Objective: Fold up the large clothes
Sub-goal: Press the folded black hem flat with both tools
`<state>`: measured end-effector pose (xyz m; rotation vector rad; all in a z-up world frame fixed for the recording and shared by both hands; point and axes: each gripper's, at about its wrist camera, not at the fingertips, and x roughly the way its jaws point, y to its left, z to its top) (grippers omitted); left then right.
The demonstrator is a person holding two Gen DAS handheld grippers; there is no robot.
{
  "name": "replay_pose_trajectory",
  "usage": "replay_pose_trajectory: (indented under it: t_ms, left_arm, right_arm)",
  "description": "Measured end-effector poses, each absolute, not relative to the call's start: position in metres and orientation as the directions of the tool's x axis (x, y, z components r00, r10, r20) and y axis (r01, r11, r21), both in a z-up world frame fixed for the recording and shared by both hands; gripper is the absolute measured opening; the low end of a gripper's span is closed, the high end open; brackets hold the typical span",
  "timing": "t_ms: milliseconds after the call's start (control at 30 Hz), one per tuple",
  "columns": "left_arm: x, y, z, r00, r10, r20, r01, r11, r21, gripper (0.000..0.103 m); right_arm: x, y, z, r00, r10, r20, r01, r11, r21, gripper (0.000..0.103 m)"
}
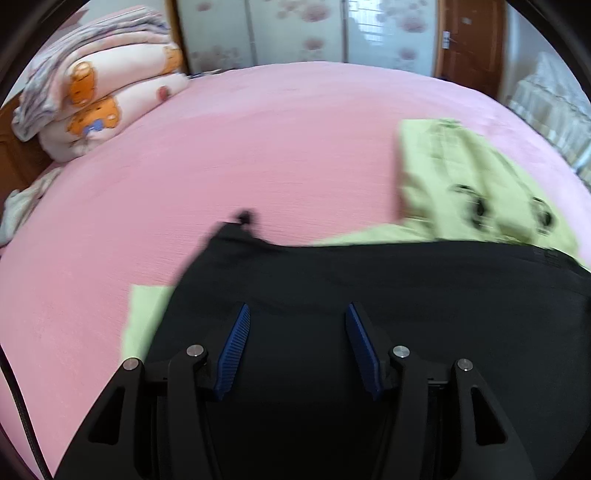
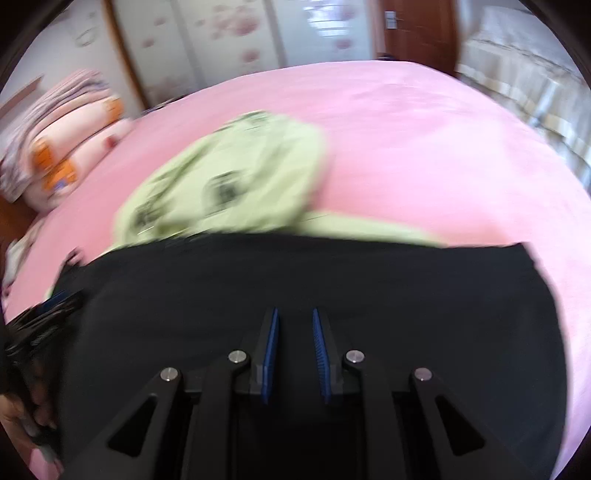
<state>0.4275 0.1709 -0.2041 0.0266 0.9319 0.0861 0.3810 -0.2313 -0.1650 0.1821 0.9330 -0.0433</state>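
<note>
A large black garment [image 1: 369, 280] lies spread on the pink bed, over the near part of a light green garment with dark prints [image 1: 461, 184]. My left gripper [image 1: 297, 310] is open above the black cloth, holding nothing. In the right wrist view the black garment [image 2: 295, 273] fills the near field and the green garment [image 2: 229, 181] lies behind it. My right gripper [image 2: 294, 314] hovers over the black cloth with its jaws a small gap apart and nothing between them. The left gripper [image 2: 48, 314] shows blurred at the left edge.
The pink bed sheet [image 1: 258, 147] stretches far and left. Folded quilts with bear prints [image 1: 103, 92] are stacked at the far left corner. Wardrobe doors [image 1: 295, 29] and a brown door [image 1: 469, 37] stand behind the bed.
</note>
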Motion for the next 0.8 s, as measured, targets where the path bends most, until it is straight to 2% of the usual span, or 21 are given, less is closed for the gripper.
replay_pose_trajectory:
  t_ms: [167, 233, 267, 300, 800]
  left_arm:
    - [0.432, 0.214, -0.214, 0.577, 0.137, -0.805, -0.127, 0.989, 0.077, 0.054]
    - [0.432, 0.223, -0.216, 0.576, 0.114, -0.809, -0.129, 0.991, 0.047, 0.054]
    - [0.432, 0.225, -0.217, 0.576, 0.115, -0.809, -0.128, 0.991, 0.05, 0.054]
    - [0.431, 0.224, -0.217, 0.576, 0.116, -0.809, -0.125, 0.991, 0.053, 0.054]
    - [0.433, 0.217, -0.216, 0.561, 0.155, -0.813, -0.119, 0.987, 0.106, 0.055]
  right_arm:
    - [0.376, -0.307, -0.171, 0.568, -0.13, -0.813, 0.284, 0.958, 0.046, 0.017]
    - [0.37, -0.331, -0.175, 0.569, -0.107, -0.815, 0.305, 0.948, 0.089, 0.009]
    - [0.368, -0.334, -0.175, 0.568, -0.11, -0.816, 0.31, 0.947, 0.088, 0.002]
    - [0.366, -0.337, -0.175, 0.569, -0.116, -0.814, 0.312, 0.947, 0.084, 0.0]
    - [0.366, -0.332, -0.178, 0.544, -0.164, -0.823, 0.31, 0.951, 0.016, 0.0]
